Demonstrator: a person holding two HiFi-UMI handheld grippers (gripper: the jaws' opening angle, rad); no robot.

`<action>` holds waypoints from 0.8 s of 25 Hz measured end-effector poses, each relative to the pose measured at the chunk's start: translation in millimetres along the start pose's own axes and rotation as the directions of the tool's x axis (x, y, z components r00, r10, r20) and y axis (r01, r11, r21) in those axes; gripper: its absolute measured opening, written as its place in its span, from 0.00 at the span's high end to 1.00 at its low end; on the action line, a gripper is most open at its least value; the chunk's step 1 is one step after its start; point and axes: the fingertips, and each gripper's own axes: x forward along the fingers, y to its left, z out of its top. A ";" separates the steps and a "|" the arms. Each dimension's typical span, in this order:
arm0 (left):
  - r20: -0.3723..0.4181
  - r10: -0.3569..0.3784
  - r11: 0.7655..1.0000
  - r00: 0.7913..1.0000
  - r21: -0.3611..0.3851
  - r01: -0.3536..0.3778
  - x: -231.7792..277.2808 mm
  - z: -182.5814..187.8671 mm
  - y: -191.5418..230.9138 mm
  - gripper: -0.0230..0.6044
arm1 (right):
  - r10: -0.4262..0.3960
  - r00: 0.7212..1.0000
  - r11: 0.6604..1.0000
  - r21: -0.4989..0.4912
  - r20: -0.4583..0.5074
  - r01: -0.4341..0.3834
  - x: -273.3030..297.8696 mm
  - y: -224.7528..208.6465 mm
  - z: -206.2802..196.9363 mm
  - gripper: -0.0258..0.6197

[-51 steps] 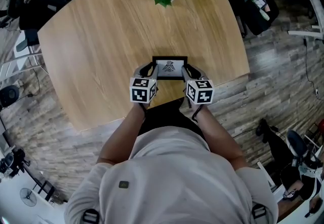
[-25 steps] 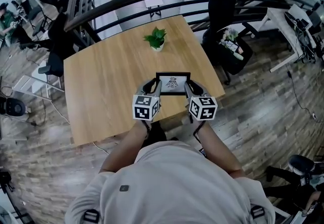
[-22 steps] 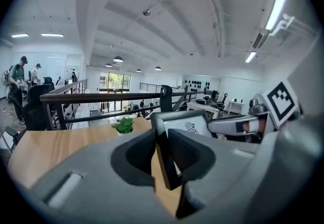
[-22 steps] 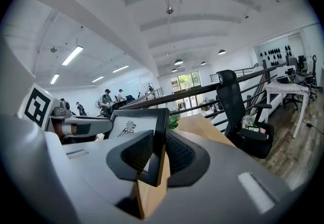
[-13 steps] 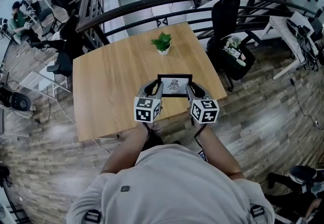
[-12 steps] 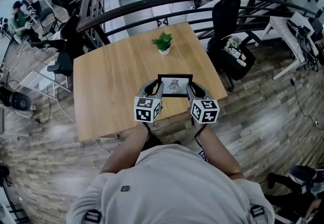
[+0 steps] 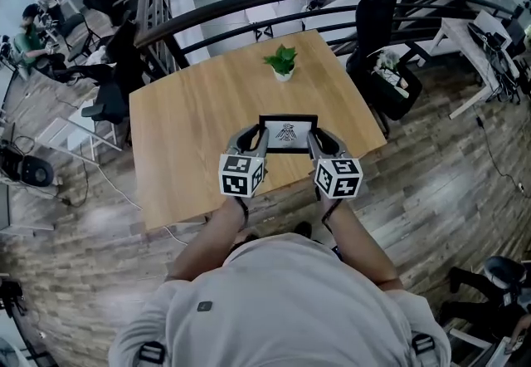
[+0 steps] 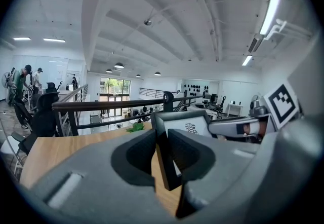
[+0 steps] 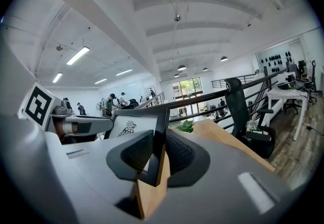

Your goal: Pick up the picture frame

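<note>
Black-edged picture frame (image 7: 287,134), white mat with a small dark emblem too fine to read, held upright near the tabletop's (image 7: 191,116) 6 o'clock edge. Left tool (image 7: 252,141) clamps its 9 o'clock side, right tool (image 7: 319,141) its 3 o'clock side, hiding both edges.

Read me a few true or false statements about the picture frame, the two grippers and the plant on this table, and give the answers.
1. The left gripper and the right gripper each clamp one side edge of the picture frame. True.
2. The potted plant stands between the grippers. False: it stands near the far edge of the table, beyond the frame.
3. The table is wooden. True.
4. The frame is white around a black picture. False: it is a black frame around a dark figure on white.
</note>
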 end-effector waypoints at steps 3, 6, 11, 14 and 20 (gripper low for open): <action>-0.002 -0.014 1.000 1.000 0.000 0.014 -22.2 -5.2 21.3 0.83 | -0.011 1.000 1.000 0.002 0.003 0.011 2.9 31.1 -6.4 0.82; 0.004 -0.042 0.999 0.999 0.001 0.042 -42.5 -9.0 36.6 0.83 | -0.033 0.999 0.999 0.007 0.009 0.033 1.8 57.4 -13.0 0.82; 0.008 -0.093 0.996 0.996 0.015 0.093 -71.4 -13.5 54.5 0.83 | -0.074 0.997 0.997 0.015 0.025 0.074 -5.6 94.7 -20.9 0.82; 0.004 -0.123 0.992 0.992 0.015 0.123 -85.5 -19.2 60.4 0.83 | -0.103 0.994 0.995 0.018 0.025 0.102 -12.9 112.2 -28.3 0.82; 0.009 -0.167 0.986 0.986 0.016 0.167 -112.0 -26.3 54.9 0.83 | -0.141 0.990 0.990 0.020 0.028 0.140 -35.1 132.2 -37.8 0.82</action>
